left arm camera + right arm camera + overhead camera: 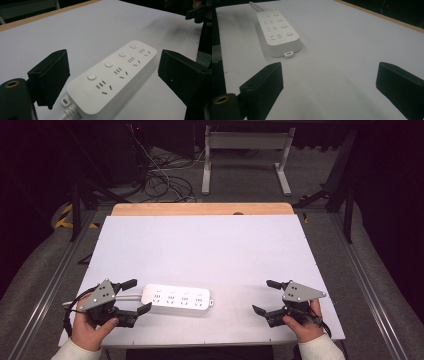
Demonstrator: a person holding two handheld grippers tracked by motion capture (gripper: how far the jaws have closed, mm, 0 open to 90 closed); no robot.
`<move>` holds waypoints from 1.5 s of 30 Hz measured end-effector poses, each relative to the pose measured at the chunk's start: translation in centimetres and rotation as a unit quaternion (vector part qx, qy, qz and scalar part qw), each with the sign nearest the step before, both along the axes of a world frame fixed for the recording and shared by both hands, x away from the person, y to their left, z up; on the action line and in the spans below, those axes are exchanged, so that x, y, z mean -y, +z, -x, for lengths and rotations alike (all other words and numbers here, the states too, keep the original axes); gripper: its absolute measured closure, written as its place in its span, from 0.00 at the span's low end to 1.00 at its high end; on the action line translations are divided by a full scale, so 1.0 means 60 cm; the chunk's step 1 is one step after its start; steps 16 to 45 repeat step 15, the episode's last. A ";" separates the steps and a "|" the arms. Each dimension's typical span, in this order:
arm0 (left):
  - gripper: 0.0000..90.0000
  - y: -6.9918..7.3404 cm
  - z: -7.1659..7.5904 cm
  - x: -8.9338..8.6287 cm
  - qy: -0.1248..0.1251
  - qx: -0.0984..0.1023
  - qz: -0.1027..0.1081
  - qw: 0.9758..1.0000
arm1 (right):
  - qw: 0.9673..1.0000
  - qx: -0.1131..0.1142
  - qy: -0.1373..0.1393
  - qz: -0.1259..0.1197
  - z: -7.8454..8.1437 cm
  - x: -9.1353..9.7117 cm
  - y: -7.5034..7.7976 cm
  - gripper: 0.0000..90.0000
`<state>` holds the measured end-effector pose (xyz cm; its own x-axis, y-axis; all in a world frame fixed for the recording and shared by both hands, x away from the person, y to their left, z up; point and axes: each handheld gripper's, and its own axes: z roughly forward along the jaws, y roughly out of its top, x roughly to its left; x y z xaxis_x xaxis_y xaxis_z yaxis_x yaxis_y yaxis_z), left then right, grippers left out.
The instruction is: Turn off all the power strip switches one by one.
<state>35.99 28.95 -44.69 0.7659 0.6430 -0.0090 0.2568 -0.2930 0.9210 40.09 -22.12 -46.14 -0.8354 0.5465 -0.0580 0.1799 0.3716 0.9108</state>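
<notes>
A white desk (215, 250) with a wooden strip along its far edge is seen from above, set over a grey floor (30, 270) strewn with cables at 11 o'clock. On the desk, toward 7 o'clock, a white power strip (176, 299) is laid flat and lengthwise across the view, four sockets and four round buttons facing up; its cord (127, 296) is led off the left end. The left gripper (136, 296) is held at that cord end, its jaws spread wide on either side of the strip's end without pressing on it, as is shown more closely in the left gripper view, where the power strip (112, 75) is framed between the two black jaws. The right gripper (263, 296) is held at 5 o'clock, well apart from the strip, with its jaws also spread wide over bare desk; in the right gripper view the power strip (278, 31) is seen farther off at 11 o'clock, with a small tab at its near end.
</notes>
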 end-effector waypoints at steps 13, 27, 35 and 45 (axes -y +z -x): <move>0.08 -0.032 0.018 -0.033 0.016 0.007 -0.010 1.000 | 1.000 -0.003 -0.001 -0.003 -0.002 0.002 -0.002 0.09; 0.08 -0.030 0.020 -0.032 0.017 0.000 -0.008 1.000 | 1.000 -0.003 -0.001 -0.003 -0.002 0.003 -0.002 0.09; 0.08 -0.030 0.020 -0.032 0.017 0.000 -0.008 1.000 | 1.000 -0.003 -0.001 -0.003 -0.002 0.003 -0.002 0.09; 0.08 -0.030 0.020 -0.032 0.017 0.000 -0.008 1.000 | 1.000 -0.003 -0.001 -0.003 -0.002 0.003 -0.002 0.09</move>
